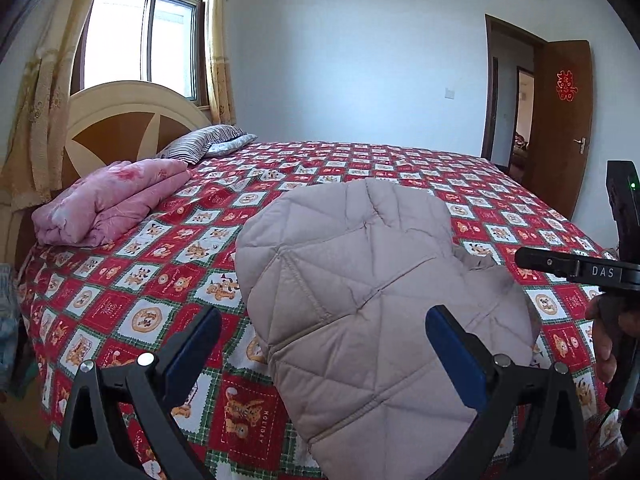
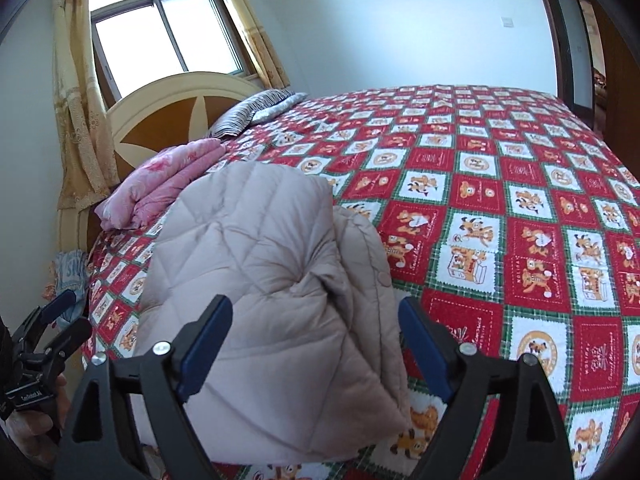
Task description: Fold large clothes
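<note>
While folded jacket (image 2: 276, 280) lies at bedspread (image 2: 520, 208) edge, far side bare.

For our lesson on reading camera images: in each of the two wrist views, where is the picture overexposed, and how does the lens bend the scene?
Left wrist view: the window is blown out white, and the door frame curves near the edge. Right wrist view: the window is again washed out, the bed bulges like a dome, and dark corners ring the frame.

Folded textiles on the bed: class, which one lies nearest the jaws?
The beige quilted jacket, lying right in front of both open grippers. The pink quilt sits farther off by the headboard, and the striped pillow farther still.
</note>
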Action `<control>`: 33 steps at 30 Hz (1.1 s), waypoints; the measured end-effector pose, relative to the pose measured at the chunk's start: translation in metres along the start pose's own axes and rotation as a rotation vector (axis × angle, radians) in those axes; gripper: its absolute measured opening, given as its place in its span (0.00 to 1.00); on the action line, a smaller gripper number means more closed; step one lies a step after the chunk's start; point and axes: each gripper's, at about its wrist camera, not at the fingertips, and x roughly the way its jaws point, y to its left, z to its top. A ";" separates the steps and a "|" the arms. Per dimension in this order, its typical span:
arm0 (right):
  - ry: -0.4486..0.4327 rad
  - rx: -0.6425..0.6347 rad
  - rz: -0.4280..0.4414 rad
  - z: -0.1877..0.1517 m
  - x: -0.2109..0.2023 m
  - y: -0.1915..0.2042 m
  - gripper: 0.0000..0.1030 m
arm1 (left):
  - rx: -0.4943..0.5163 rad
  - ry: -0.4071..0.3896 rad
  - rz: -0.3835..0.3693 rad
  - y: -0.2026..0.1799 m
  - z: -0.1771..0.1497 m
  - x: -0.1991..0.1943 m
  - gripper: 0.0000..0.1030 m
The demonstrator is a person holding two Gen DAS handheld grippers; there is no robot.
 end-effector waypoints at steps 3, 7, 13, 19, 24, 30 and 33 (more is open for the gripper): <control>-0.020 -0.018 0.007 -0.004 -0.013 0.009 0.85 | 0.010 -0.021 -0.007 -0.004 0.004 -0.008 0.99; -0.049 -0.038 0.004 -0.006 -0.025 0.017 0.89 | 0.006 -0.038 -0.022 -0.005 0.007 -0.016 0.99; -0.063 -0.046 0.008 -0.008 -0.034 0.021 0.89 | 0.009 -0.049 -0.027 -0.007 0.008 -0.020 0.99; -0.066 -0.046 0.011 -0.012 -0.036 0.021 0.89 | 0.010 -0.056 -0.029 -0.008 0.008 -0.023 0.99; -0.068 -0.037 0.012 -0.012 -0.038 0.019 0.89 | 0.011 -0.055 -0.027 -0.010 0.007 -0.022 0.99; -0.068 -0.038 0.013 -0.013 -0.040 0.019 0.89 | 0.010 -0.052 -0.025 -0.009 0.007 -0.020 0.99; -0.065 -0.038 0.013 -0.014 -0.039 0.019 0.89 | 0.011 -0.050 -0.022 -0.009 0.006 -0.020 0.99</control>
